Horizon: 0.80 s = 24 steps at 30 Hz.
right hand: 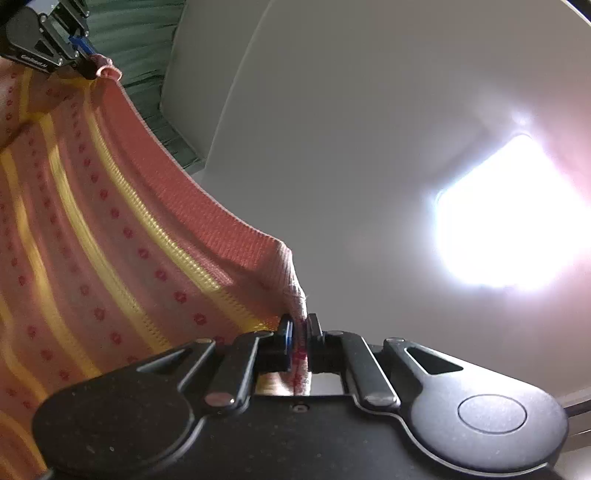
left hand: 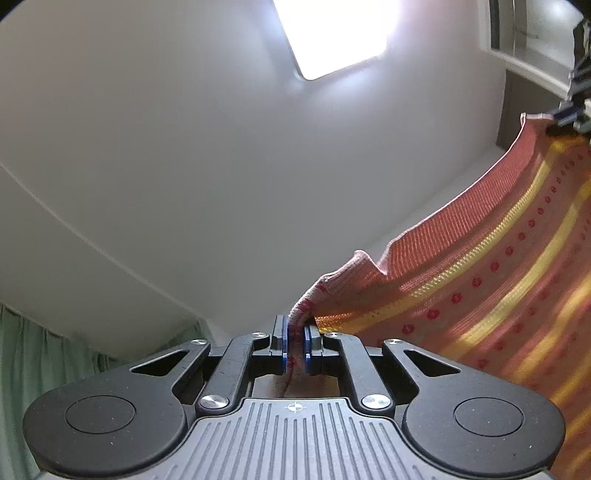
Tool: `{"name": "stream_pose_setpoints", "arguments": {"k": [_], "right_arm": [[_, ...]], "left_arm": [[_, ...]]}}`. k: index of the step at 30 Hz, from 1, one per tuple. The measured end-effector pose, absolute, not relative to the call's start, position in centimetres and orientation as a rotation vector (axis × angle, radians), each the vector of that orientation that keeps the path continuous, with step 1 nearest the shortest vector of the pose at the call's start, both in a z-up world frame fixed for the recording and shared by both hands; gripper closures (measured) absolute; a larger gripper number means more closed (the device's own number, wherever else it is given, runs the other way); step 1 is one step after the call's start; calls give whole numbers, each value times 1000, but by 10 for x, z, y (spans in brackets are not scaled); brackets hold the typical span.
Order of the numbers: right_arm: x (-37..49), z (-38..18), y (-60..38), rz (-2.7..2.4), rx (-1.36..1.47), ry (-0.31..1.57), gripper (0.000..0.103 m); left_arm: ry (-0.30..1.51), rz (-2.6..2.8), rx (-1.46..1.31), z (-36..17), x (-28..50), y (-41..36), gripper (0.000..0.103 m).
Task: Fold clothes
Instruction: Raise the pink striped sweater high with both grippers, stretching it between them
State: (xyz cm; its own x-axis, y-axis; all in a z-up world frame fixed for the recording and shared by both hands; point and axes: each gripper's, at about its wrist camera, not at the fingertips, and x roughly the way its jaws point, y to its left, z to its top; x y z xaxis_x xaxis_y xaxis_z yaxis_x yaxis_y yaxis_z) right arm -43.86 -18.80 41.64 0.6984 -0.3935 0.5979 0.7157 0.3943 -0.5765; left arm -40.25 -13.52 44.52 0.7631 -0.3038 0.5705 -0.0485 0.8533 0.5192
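Garment held aloft between both my grippers.
Left gripper (left hand: 295, 345) and right gripper (right hand: 300, 341) each pinch a corner of the striped knit garment (left hand: 480, 266); its ribbed edge runs lengthwise between them, sagging slightly.

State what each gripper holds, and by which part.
Both hold the striped knit garment by its ribbed edge: left gripper at one corner, right gripper at the other.

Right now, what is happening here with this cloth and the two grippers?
A person holds up an orange knitted garment with yellow stripes and red dots, stretched between two hand-held grippers. The left gripper is shut on one corner of its ribbed edge, and the right gripper is shut on the other corner. Both cameras look up at a white ceiling with a bright light panel. No fold is made yet.
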Motion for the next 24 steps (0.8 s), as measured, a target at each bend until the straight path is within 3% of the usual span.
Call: {"name": "stream_pose_setpoints", "arguments": {"k": [6,13,17,24], "right_arm": [[-432,432,-204,-767,-949,-403,96],[-313,375,-307,-642,-1009,61,96],[-251,364,-365,-644,-1034,205,96],[-247,441,-392,-805,-1066,47,96]], "left_arm": [[-679,-152,585,446,-383,-155,96],[-372,-315,680,409,-261,-192,96],[-293,-341,806,401,-202,-226,96],[-401,-269,800,463,-184,-253,95]]}}
